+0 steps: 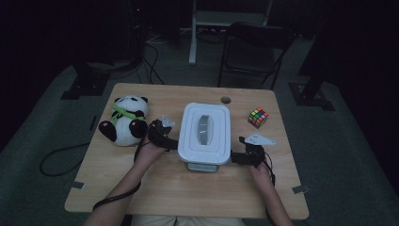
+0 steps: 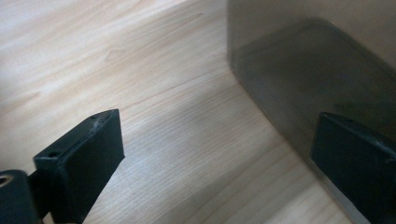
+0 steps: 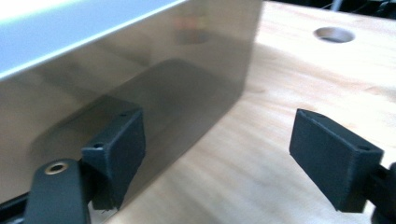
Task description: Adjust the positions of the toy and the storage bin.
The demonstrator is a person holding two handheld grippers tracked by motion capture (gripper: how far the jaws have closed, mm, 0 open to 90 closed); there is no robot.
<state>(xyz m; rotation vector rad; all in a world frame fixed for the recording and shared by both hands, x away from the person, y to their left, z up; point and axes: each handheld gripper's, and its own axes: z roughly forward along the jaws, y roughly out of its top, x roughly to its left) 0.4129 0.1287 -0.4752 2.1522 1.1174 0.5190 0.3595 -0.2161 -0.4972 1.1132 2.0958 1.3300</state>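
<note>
- White lidded box (image 1: 205, 133) sits mid-table, long axis running away from me.
- My left gripper (image 1: 162, 136) and right gripper (image 1: 242, 157) flank its near corners, both released, jaws empty, box between them.

On the surface (image 1: 141, 188): one white lidded box (image 1: 205, 132) at centre, one panda plush (image 1: 124, 120) far left, one colour cube (image 1: 258, 117) far right, and two grippers, left (image 1: 162, 136) and right (image 1: 242, 155).

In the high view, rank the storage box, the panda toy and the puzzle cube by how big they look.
1. White-lidded storage box, largest.
2. Panda toy, clearly smaller than the box.
3. Puzzle cube, by far the smallest.
All three sit about equally far up the table, so nearness hardly skews this.
</note>
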